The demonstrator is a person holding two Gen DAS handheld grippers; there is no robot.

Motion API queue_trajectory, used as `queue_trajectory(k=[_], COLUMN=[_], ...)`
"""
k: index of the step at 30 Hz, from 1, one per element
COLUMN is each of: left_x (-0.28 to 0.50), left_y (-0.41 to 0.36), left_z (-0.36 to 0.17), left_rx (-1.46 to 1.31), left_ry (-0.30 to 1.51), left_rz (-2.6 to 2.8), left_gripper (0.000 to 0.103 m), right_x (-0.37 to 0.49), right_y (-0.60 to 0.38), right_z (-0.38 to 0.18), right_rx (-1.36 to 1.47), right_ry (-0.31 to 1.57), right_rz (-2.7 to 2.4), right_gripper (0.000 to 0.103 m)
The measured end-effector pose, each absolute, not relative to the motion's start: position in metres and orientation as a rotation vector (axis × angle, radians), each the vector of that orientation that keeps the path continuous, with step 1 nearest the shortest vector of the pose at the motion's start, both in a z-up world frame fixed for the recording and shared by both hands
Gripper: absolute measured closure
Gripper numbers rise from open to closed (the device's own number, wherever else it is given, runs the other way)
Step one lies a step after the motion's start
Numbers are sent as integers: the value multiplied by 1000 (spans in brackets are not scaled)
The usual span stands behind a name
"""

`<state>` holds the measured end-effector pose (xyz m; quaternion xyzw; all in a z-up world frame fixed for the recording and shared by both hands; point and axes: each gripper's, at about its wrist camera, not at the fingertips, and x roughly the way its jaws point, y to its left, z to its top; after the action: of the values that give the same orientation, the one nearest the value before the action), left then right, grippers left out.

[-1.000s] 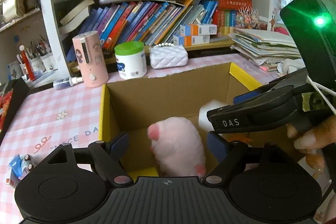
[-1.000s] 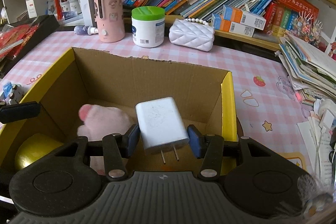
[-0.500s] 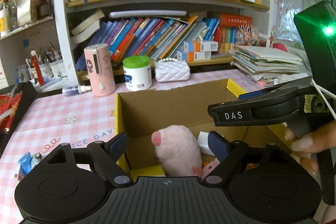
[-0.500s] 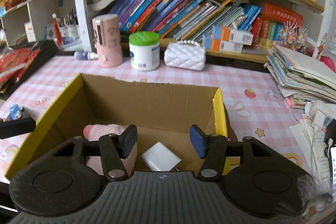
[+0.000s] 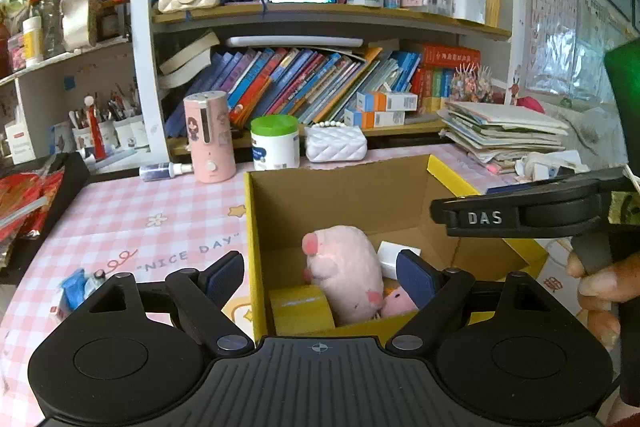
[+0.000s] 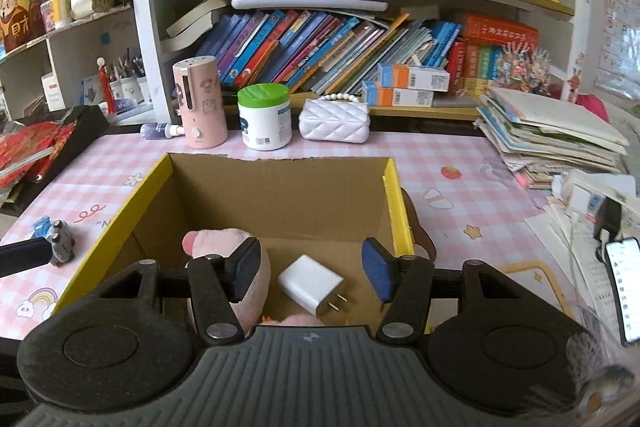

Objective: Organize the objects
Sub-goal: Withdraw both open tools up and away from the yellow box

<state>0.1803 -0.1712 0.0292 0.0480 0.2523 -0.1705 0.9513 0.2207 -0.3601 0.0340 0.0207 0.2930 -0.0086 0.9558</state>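
Note:
An open cardboard box (image 5: 340,195) (image 6: 276,199) with yellow flaps stands on the pink checked table. Inside lie a pink plush pig (image 5: 344,275) (image 6: 218,241), a white wall charger (image 6: 314,285) (image 5: 398,253) and a yellow item (image 5: 300,311). My right gripper (image 6: 310,273) is open and empty above the box, over the charger. My left gripper (image 5: 320,277) is open and empty above the box's near left edge. The right gripper's body (image 5: 532,215) shows at the right of the left wrist view.
A pink humidifier (image 6: 198,103), a green-lidded jar (image 6: 264,117) and a white quilted purse (image 6: 334,119) stand behind the box below bookshelves. Small toys (image 5: 76,289) (image 6: 58,239) lie on the table at left. A paper stack (image 6: 552,135) and a phone (image 6: 624,291) sit at right.
My right gripper opened and let go of the white charger, which now lies in the box. Both grippers rose and drew back from the box.

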Motion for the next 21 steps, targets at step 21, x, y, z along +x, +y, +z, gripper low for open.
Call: queue_trajectory(k=[21], left_x=[122], left_y=[-130], left_z=[21], left_rx=[81], left_ry=[538], left_rz=[-378], left_gripper=[17], right_x=[131], right_y=[-335], right_z=[24], right_rx=[88], right_ry=[617], right_rz=[-157], right_gripper=[47])
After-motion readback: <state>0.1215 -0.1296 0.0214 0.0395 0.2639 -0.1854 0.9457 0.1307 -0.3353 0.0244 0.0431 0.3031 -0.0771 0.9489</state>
